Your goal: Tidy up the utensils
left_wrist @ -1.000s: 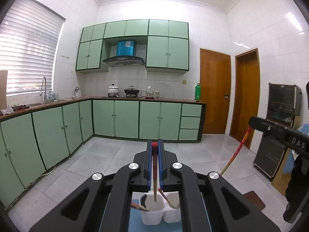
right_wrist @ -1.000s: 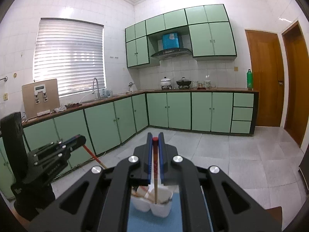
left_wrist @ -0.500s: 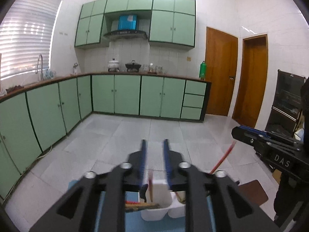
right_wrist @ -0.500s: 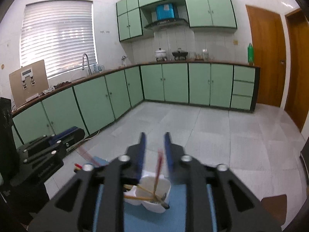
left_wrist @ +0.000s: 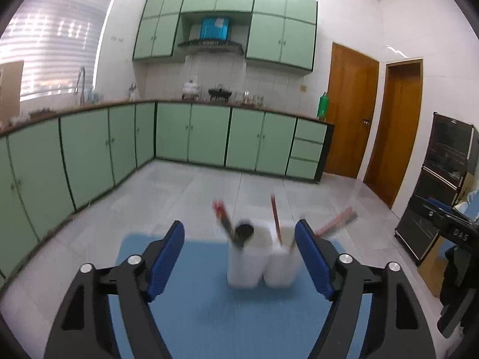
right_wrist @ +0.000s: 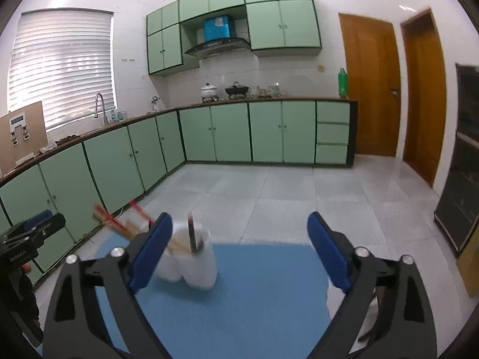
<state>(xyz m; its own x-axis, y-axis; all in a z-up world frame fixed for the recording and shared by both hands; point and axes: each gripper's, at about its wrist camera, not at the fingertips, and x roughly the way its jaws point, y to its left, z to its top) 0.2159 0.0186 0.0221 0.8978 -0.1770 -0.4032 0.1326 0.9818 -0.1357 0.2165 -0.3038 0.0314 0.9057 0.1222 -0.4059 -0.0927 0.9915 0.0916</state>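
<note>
A white two-compartment holder [left_wrist: 245,269] stands on a blue mat [left_wrist: 209,314], blurred in both views. Red-tipped chopsticks [left_wrist: 274,215] and a black spoon [left_wrist: 244,232] stick out of it. My left gripper [left_wrist: 239,229] hangs just before the holder; its blue-padded jaws are opening wide and grip nothing. In the right wrist view the holder [right_wrist: 200,269] sits beside the left finger, with chopsticks [right_wrist: 116,224] leaning out to the left. My right gripper [right_wrist: 239,220] is also opening, with nothing between its jaws, above the mat [right_wrist: 263,284].
Green base cabinets [left_wrist: 206,140] line the far wall and the left side. Two wooden doors [left_wrist: 350,113] stand at the right. A black oven cabinet [left_wrist: 446,179] is at the right edge. The other gripper shows at each view's side [right_wrist: 30,236].
Both grippers were shut on a red-tipped chopstick above the holder. They opened, the chopsticks dropped into the holder, and both grippers sank toward the mat.
</note>
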